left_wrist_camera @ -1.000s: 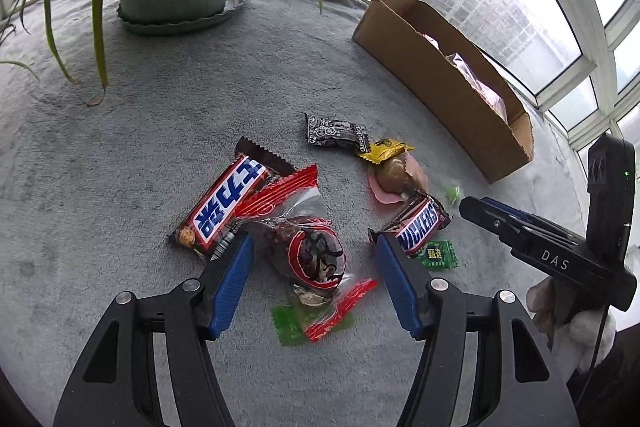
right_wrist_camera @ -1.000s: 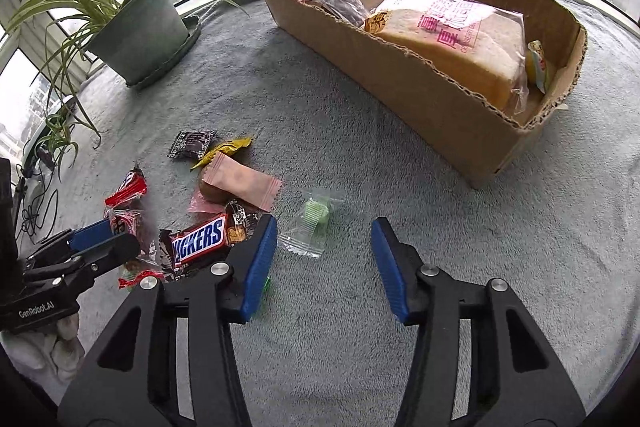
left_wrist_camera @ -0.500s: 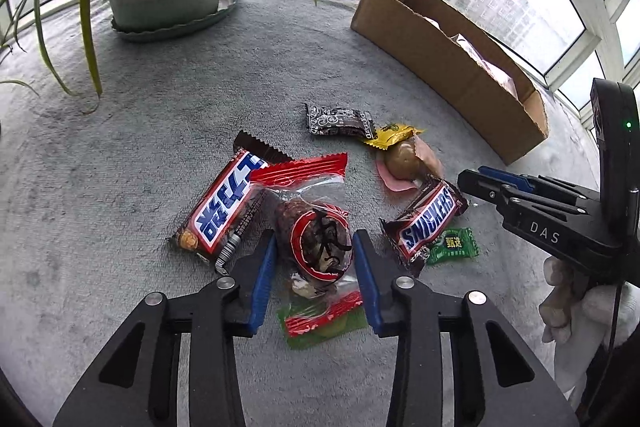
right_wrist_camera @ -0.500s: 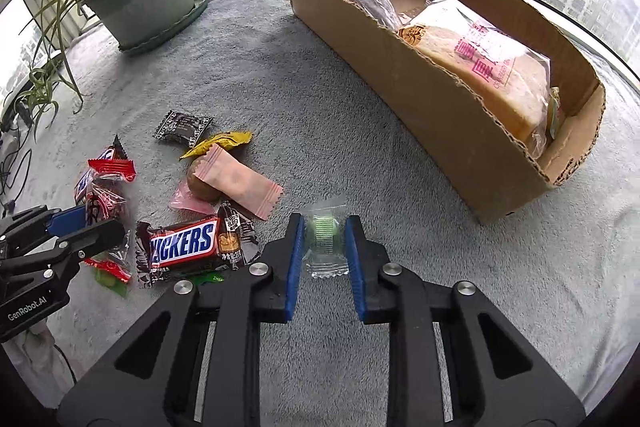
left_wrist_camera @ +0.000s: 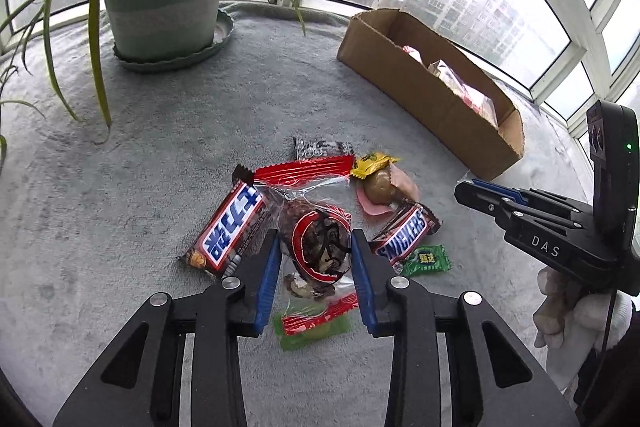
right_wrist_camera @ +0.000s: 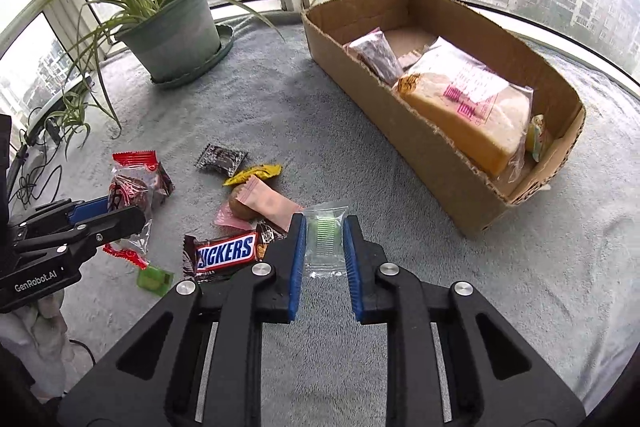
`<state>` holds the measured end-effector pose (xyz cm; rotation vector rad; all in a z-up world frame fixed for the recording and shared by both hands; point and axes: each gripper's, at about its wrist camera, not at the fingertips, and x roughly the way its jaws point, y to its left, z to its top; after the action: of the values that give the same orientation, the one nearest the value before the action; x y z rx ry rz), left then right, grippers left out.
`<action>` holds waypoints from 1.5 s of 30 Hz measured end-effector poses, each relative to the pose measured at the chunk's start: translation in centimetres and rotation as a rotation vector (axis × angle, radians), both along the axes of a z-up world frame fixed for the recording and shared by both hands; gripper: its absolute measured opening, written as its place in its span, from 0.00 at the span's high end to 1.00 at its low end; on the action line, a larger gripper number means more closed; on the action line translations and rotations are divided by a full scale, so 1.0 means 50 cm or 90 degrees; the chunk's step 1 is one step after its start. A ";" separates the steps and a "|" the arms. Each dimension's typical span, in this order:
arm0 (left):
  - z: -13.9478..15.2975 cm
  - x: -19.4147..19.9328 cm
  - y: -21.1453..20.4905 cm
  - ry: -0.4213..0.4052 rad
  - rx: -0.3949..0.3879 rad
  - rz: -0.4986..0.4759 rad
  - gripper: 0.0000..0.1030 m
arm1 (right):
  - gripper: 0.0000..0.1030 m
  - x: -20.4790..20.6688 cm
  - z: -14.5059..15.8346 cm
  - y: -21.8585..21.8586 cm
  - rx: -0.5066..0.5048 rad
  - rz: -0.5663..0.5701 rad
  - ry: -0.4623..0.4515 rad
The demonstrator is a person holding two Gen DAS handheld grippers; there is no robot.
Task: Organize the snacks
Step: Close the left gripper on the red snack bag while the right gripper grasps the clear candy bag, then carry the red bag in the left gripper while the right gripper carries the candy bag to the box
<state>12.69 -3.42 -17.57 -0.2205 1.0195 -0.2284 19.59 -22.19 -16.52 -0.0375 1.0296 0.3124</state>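
My left gripper (left_wrist_camera: 315, 235) is shut on a clear snack bag with red seals (left_wrist_camera: 304, 167), which stands up off the grey cloth. My right gripper (right_wrist_camera: 324, 223) has a small clear packet with a green sweet (right_wrist_camera: 323, 247) pinched between its blue pads and raised above the cloth; its jaws are still closing. On the cloth lie a long Snickers bar (left_wrist_camera: 228, 231), a small Snickers (right_wrist_camera: 226, 251), a green candy (right_wrist_camera: 154, 279), a pink wrapper with a brown ball (right_wrist_camera: 268, 203), a yellow candy (right_wrist_camera: 254, 174) and a black sachet (right_wrist_camera: 220, 159).
An open cardboard box (right_wrist_camera: 440, 163) at the right holds a wrapped bread loaf (right_wrist_camera: 464, 107) and other packets. A potted spider plant (right_wrist_camera: 176, 31) stands at the back left by the windows. Cables hang at the far left edge (right_wrist_camera: 32, 183).
Both grippers closed from wide open onto their packets. The right one lifted the green sweet packet off the cloth. The red-sealed bag now stands upright in the left jaws.
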 end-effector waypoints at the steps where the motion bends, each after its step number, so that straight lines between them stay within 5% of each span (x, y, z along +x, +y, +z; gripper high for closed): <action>1: 0.009 0.004 -0.001 -0.004 -0.005 -0.002 0.68 | 0.81 0.000 0.012 -0.003 0.003 0.000 -0.008; 18: 0.117 0.156 -0.093 -0.081 -0.003 -0.055 0.68 | 0.81 0.105 0.137 -0.124 -0.013 -0.051 -0.097; 45: 0.088 0.337 -0.227 -0.057 0.003 -0.083 0.68 | 0.81 0.232 0.051 -0.204 -0.051 -0.106 -0.052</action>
<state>29.55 -14.75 -13.19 -0.1379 0.9470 -0.3505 31.20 -32.37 -13.95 -0.0355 0.9566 0.1167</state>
